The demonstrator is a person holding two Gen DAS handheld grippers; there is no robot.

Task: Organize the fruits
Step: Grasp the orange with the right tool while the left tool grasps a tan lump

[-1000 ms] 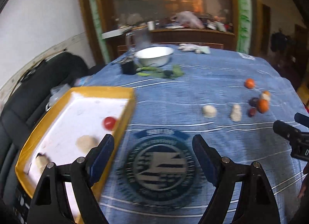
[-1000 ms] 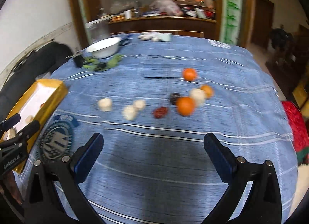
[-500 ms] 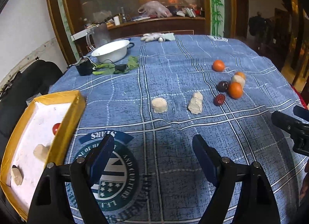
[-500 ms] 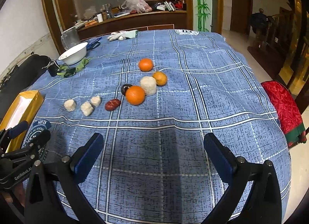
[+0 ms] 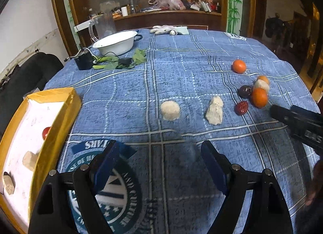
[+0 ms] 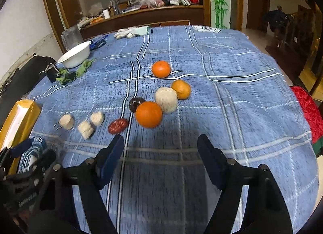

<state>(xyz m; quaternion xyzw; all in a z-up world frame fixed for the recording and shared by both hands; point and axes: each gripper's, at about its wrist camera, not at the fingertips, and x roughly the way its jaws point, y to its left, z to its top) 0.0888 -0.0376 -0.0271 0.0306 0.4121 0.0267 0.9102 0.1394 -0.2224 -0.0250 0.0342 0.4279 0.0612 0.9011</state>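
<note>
I find both sets of jaws spread wide and empty, my right gripper [image 6: 159, 153] nearer the large orange [image 6: 148, 114] lying on the counter [image 6: 232, 112] just ahead, slightly left of centre, while my left gripper [image 5: 159, 161] faces the pale lump [image 5: 170, 110].

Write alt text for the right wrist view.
An open right claw hovers over a blue plaid tablecloth, facing three oranges, a pale ball, two dark fruits and three pale chunks. A yellow tray and the left claw sit at the left edge; a white bowl is farther back.
</note>
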